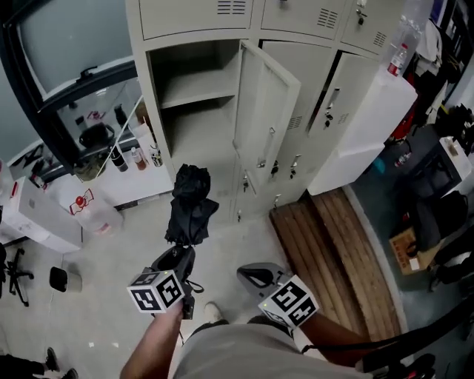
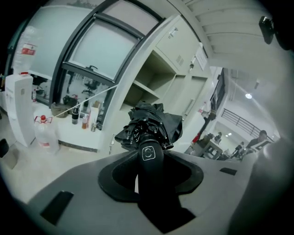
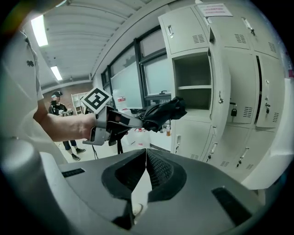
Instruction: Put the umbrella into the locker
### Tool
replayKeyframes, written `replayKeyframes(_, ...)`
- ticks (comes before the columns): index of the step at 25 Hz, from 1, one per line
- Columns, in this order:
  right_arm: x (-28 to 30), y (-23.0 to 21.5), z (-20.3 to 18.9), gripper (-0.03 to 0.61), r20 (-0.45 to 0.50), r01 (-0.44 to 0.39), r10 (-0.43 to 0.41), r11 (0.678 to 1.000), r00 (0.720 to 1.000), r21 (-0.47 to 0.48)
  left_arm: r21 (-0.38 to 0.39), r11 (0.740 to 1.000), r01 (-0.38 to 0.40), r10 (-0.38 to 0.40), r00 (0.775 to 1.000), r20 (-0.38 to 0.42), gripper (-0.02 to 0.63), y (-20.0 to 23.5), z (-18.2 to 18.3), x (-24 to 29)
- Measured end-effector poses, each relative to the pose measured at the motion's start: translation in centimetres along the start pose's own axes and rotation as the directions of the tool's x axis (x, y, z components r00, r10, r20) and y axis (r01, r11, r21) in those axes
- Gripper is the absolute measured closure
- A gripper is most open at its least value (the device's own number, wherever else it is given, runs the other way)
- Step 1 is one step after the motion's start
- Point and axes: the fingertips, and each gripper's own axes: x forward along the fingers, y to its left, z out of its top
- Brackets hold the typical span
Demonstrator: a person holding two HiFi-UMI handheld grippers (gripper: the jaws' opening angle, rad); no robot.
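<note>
While the folded umbrella (image 1: 191,207) is clamped by its handle in the left gripper (image 1: 178,255), short of the open locker (image 1: 198,137), the right gripper (image 1: 255,275) is seen pinched together, empty; stowing is not yet done.

mark: letter C in a rounded square | on: umbrella handle (image 2: 148,153) | locker notice (image 3: 215,9): unreadable

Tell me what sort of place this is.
Probably a locker area in an office or workshop: a bank of metal lockers, a glass partition onto another room, and a wooden pallet on the floor.
</note>
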Motion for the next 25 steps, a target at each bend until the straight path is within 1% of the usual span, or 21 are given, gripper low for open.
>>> replayKeyframes(5,4.2,-0.4,2.3,0.561,-0.020,-0.001,0.002,1.000,1.000,0.024,0.029,0.999,0.021,-0.020,1.000,-0.008,0.449,2.8,4.7,5.3)
replayKeyframes(10,6.8,-3.5,4.2,0.561,-0.029,0.004,-0.003,1.000,1.000,0.014,0.049,0.999,0.013,-0.013,1.000,0.010,0.449,3.9,9.1,11.6)
replayKeyframes(16,7.5,-7.9,7.0,0.561,-0.028,-0.038,0.037,0.998,0.999,-0.052,0.030,0.998,-0.050,0.049,0.998,0.033,0.449,4.6,13.6,19.1)
replayKeyframes(20,7.7,-10.9,7.7,0.561,-0.027,-0.056,0.055,0.997,0.998,-0.051,0.034,0.994,-0.102,0.100,0.994,0.047,0.449,5.6,17.1,24.0)
replayKeyframes(25,7.3,-13.3,7.8,0.561,-0.038,-0.080,0.078,0.995,0.996,-0.055,0.037,0.986,-0.160,0.158,0.986,0.049,0.449,6.9,20.4,29.2)
